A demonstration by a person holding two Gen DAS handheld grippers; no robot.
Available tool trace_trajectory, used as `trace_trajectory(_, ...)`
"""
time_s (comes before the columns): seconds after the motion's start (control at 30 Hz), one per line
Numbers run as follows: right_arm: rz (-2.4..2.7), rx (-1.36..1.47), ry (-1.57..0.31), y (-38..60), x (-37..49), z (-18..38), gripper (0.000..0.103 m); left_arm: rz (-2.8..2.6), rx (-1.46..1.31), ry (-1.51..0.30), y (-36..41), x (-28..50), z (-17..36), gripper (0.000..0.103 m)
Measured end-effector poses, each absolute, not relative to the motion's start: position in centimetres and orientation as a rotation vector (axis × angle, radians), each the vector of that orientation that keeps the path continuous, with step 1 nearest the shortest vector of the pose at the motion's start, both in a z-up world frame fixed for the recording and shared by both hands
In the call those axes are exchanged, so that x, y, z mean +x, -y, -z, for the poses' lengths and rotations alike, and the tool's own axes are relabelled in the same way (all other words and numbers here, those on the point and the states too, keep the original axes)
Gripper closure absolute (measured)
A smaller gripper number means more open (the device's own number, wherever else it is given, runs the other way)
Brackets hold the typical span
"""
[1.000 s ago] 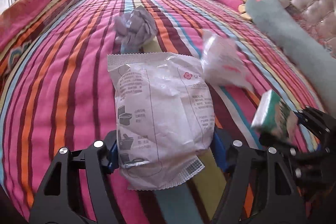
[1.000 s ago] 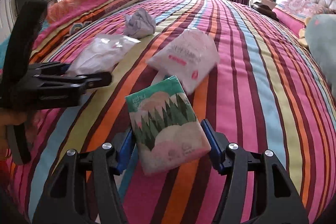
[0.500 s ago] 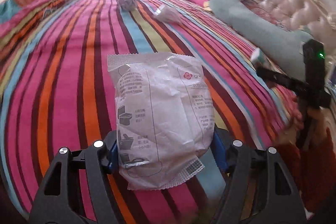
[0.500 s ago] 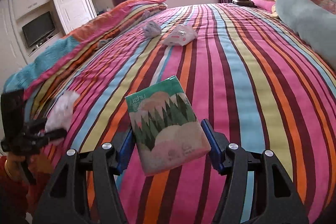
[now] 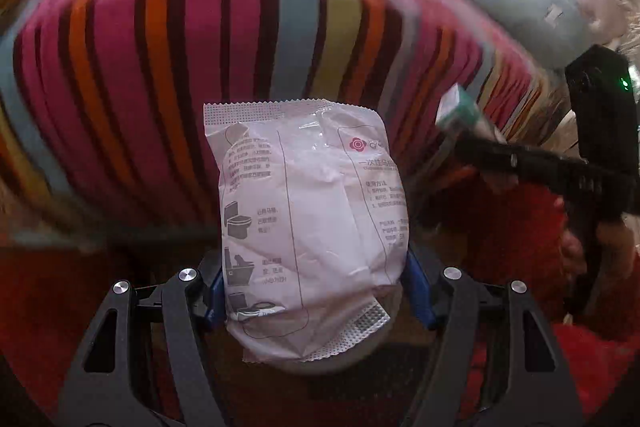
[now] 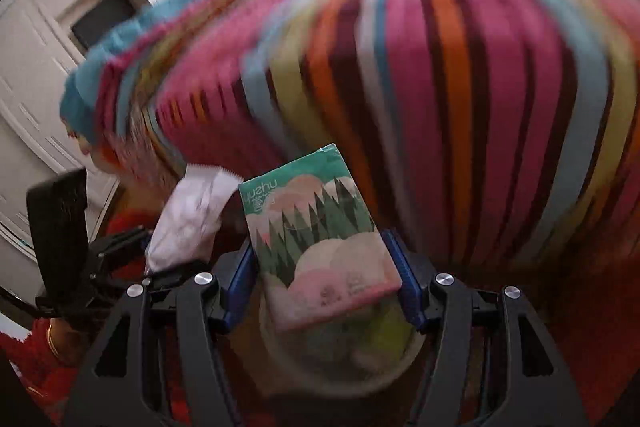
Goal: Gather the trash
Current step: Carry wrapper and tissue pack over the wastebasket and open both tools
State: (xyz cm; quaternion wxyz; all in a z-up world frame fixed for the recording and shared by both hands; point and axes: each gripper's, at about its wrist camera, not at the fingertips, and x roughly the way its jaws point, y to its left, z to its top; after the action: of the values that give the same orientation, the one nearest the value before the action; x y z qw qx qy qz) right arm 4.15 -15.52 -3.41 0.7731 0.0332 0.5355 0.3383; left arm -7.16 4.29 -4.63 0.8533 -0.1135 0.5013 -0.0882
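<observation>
Striped bedding in pink, orange, blue and yellow fills the background of both views, blurred by motion, with the bed [image 5: 224, 39] hanging over a red floor covering.

Nearest the left camera, the left gripper [image 5: 312, 279] is clenched on a white plastic wrapper [image 5: 308, 227] printed with toilet pictures; the wrapper stands upright between the blue pads. Just below it a round rim shows, probably a trash bin [image 5: 320, 367], though it is mostly hidden. To the right, the other gripper reaches in with its own load.

From the right camera, the right gripper [image 6: 324, 279] is grasping a green tissue pack [image 6: 316, 239] with a forest print, held by its near end. Beneath the pack lies a round, translucent bin [image 6: 340, 359] with pale and yellow-green contents, too blurred to name. At the left, the white wrapper [image 6: 188, 219] sits close beside the pack.

As a judgement, two pieces are picked up and both appear poised over the bin, so the drop is the step in hand. Neither piece has been let go yet. Whether more trash lies on the bed cannot be told from these blurred views.
</observation>
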Motion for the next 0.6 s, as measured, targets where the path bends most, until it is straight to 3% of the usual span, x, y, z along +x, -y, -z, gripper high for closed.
trace_trajectory(0.13, -0.696, 0.077, -1.331, 14.8, 4.3, 9.0, 0.045, 0.186, -0.178, -1.234, -2.0, -6.8, 10.0, 0.036)
trace_trajectory(0.3, -0.659, -0.028, -1.394, 12.6, 5.2, 12.1, 0.045, 0.189, -0.171, -1.385, -0.8, -6.0, 14.9, 0.036)
trace_trajectory(0.6, -0.667, -0.078, -1.378, 10.9, 6.0, 12.7, 0.044, 0.177, -0.148, -1.406, -0.8, -5.3, 15.3, 0.036)
